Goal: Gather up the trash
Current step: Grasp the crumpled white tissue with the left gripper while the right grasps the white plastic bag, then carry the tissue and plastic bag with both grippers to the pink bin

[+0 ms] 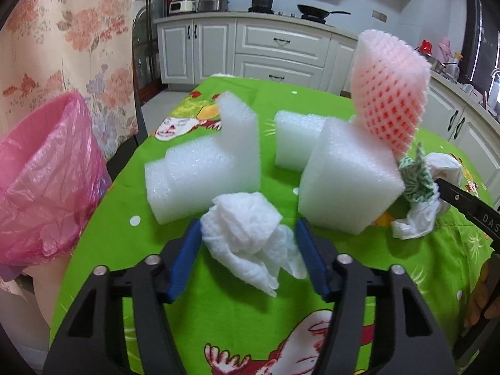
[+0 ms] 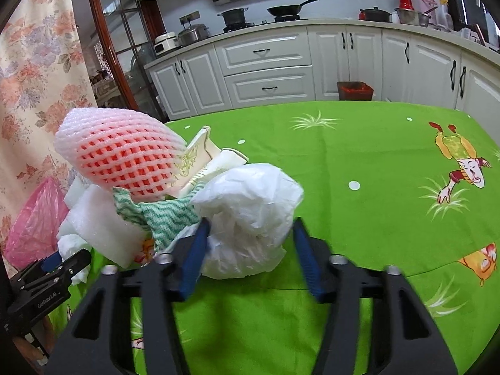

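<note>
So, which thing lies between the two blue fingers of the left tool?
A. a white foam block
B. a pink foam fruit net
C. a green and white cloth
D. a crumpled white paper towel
D: in the left wrist view the crumpled white paper towel lies between the blue fingers of the left tool, with the foam blocks behind it.

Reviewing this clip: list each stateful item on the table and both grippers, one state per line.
left gripper: jaws around crumpled paper towel, grip unclear
right gripper: jaws around crumpled plastic bag, right pad apart
pink foam net: standing upright
pink bin liner: open
</note>
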Motion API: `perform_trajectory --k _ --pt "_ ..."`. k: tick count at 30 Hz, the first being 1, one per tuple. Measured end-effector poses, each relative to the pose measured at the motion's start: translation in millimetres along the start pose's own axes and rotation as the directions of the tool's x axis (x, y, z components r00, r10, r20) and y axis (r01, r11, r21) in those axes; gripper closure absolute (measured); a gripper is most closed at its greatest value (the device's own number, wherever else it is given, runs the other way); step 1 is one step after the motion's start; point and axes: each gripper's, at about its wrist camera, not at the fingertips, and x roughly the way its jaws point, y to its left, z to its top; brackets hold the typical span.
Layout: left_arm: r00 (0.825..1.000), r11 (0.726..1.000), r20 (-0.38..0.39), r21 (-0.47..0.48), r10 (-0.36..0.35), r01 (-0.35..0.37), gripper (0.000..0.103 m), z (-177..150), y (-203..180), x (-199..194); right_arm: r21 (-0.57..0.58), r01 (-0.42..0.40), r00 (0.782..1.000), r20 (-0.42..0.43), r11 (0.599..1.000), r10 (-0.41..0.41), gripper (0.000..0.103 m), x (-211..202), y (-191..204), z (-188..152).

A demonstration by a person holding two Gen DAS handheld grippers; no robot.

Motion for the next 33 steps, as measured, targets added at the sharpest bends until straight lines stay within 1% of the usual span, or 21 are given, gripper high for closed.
perform_trajectory --k 1,4,6,10,16,20,22,24,28,33 --pt "1.000 1.000 -0.005 -0.004 0.002 -0.002 0.052 0 1 1 -0.004 -0.003 1.000 0.000 1.000 0.003 0.065 0 1 0" --pt "1.000 1.000 -0.013 -0.021 0.004 -0.004 0.060 1 6 3 -0.014 -0.002 1.000 0.005 1.000 0.002 0.070 0 2 0" --pt "1.000 0.999 -0.010 -0.032 0.001 -0.002 0.067 1 9 3 -0.013 -0.002 1.000 0.012 1.000 0.002 0.073 -2 2 -1" --pt "1.000 1.000 0.014 -0.031 0.000 0.000 0.073 1 9 -1 0.015 0.009 0.999 0.031 1.000 -0.009 0.075 -6 -4 -1" --pt "0.997 1.000 0.078 0.013 0.006 -0.007 0.074 -2 -4 -15 0.050 0.016 0.999 0.045 0.999 -0.018 0.077 -9 -11 -1" --pt "0.993 0.999 0.118 0.036 -0.010 0.006 0.074 -5 -9 -24 0.033 0.017 0.998 0.055 0.999 -0.018 0.077 -12 -8 -1" --pt "0.993 0.999 0.120 0.042 -0.019 0.014 0.074 -9 -12 -29 0.022 0.017 0.997 0.081 1.000 -0.018 0.077 -18 -6 -2" --pt "0.992 0.998 0.124 0.051 -0.026 0.020 0.074 -14 -13 -34 -0.007 0.028 0.996 0.088 1.000 -0.027 0.077 -23 -2 -6" --pt "0.990 0.997 0.136 0.077 -0.036 0.025 0.074 -26 -14 -48 -0.009 0.000 0.997 0.078 1.000 0.001 0.077 -40 1 -20" --pt "0.988 0.996 0.148 0.090 -0.041 0.028 0.074 -40 -12 -64 -0.052 -0.044 0.996 0.081 0.998 0.048 0.077 -65 14 -36"
